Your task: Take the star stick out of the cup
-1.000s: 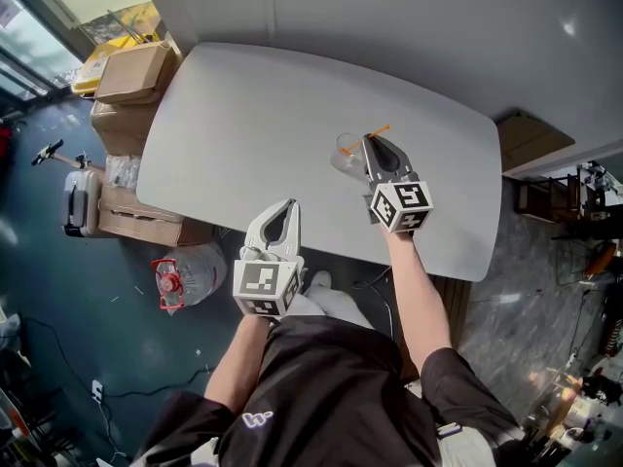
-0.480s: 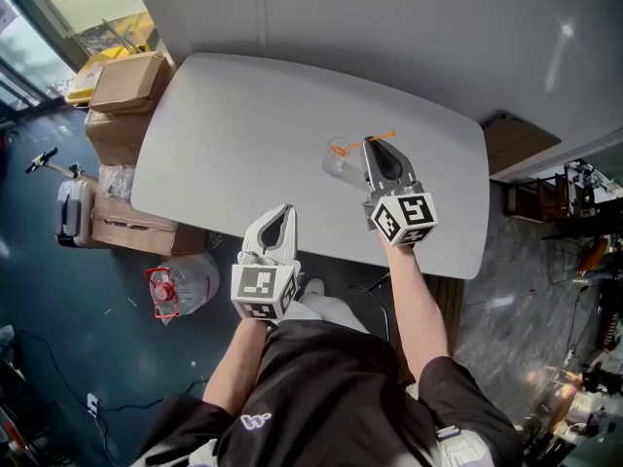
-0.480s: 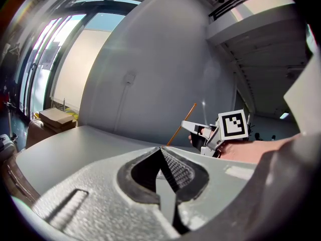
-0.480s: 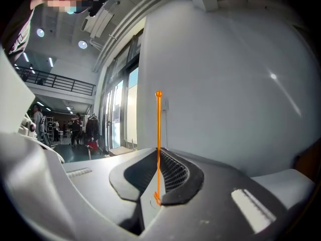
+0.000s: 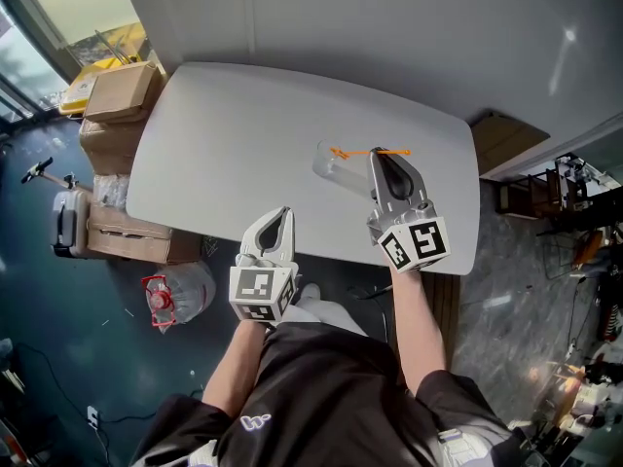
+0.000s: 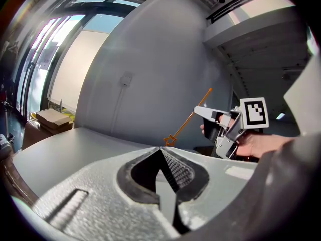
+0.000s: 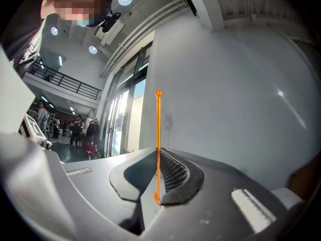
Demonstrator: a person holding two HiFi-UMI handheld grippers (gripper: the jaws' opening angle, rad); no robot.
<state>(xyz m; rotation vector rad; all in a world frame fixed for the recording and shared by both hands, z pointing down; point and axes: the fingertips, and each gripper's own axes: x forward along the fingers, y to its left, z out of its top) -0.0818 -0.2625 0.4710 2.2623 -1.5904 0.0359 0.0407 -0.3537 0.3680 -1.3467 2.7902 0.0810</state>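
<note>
A clear cup [image 5: 328, 166] stands on the grey table [image 5: 224, 144]. My right gripper [image 5: 378, 156] is shut on the thin orange star stick [image 5: 370, 152], which lies almost level across its tips, with its star end over the cup's right rim. In the right gripper view the stick [image 7: 158, 129] runs straight up between the shut jaws [image 7: 156, 152]. The left gripper view shows the right gripper [image 6: 197, 111] holding the stick [image 6: 188, 120] slanted in the air, star end lowest; the cup is hidden there. My left gripper [image 5: 282, 214] hangs shut and empty at the table's near edge.
Cardboard boxes [image 5: 117, 90] are stacked left of the table, with a suitcase [image 5: 66, 227] and a water bottle [image 5: 173, 290] on the floor below them. A grey wall [image 5: 389, 27] runs behind the table. A wooden piece [image 5: 498, 134] stands at the right.
My right gripper has drawn back to the right with the stick. The stick has tipped from poking out by the cup to lying nearly level, with more of it showing. The left gripper stays put.
</note>
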